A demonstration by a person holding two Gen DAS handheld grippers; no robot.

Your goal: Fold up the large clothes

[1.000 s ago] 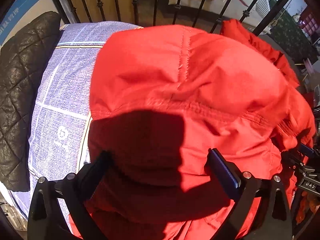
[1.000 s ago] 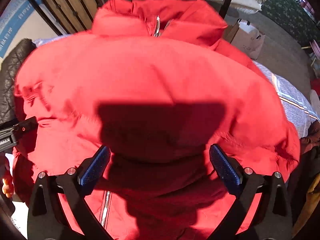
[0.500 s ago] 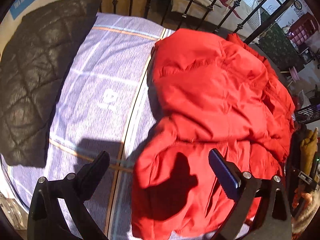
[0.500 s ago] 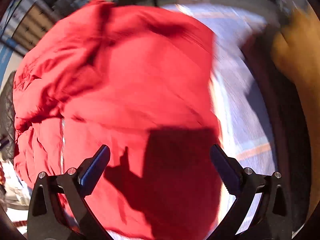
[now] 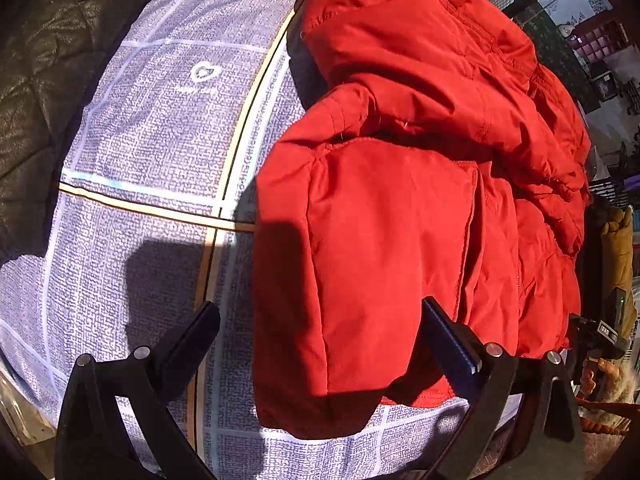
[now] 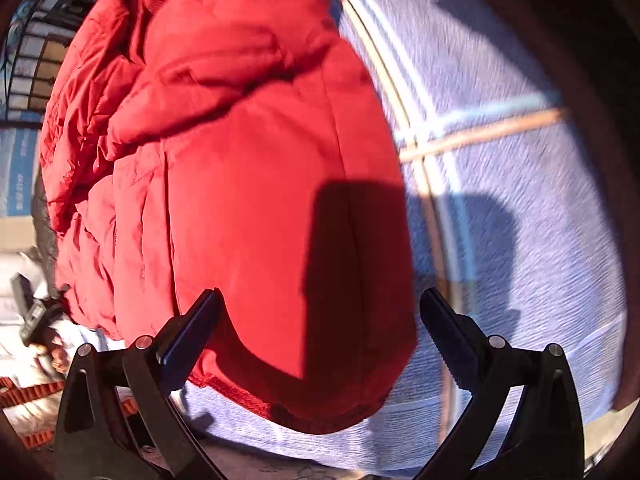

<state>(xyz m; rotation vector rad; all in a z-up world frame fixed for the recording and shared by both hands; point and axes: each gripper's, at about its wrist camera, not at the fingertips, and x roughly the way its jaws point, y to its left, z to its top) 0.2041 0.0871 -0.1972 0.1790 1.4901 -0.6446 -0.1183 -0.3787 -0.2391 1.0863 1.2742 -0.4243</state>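
A big red padded jacket [image 5: 400,208] lies folded in a bundle on a blue-grey checked bedsheet [image 5: 152,128]. In the left wrist view its near hem hangs toward the bed's front edge, and my left gripper [image 5: 320,332] is open just above that hem, gripping nothing. In the right wrist view the same jacket [image 6: 248,184] fills the left and centre, slightly blurred. My right gripper [image 6: 320,320] is open over the jacket's near right corner, with the sheet [image 6: 500,200] to the right.
A black quilted garment [image 5: 36,80] lies on the sheet at the left. Black metal railings [image 6: 28,64] stand behind the bed. The other gripper and a hand [image 5: 600,344] show at the jacket's right edge, beside a tan garment [image 5: 620,248].
Both grippers have pulled back and swung outward from the jacket. A second ago they were close over its red fabric; now the whole bundle and bare sheet show.
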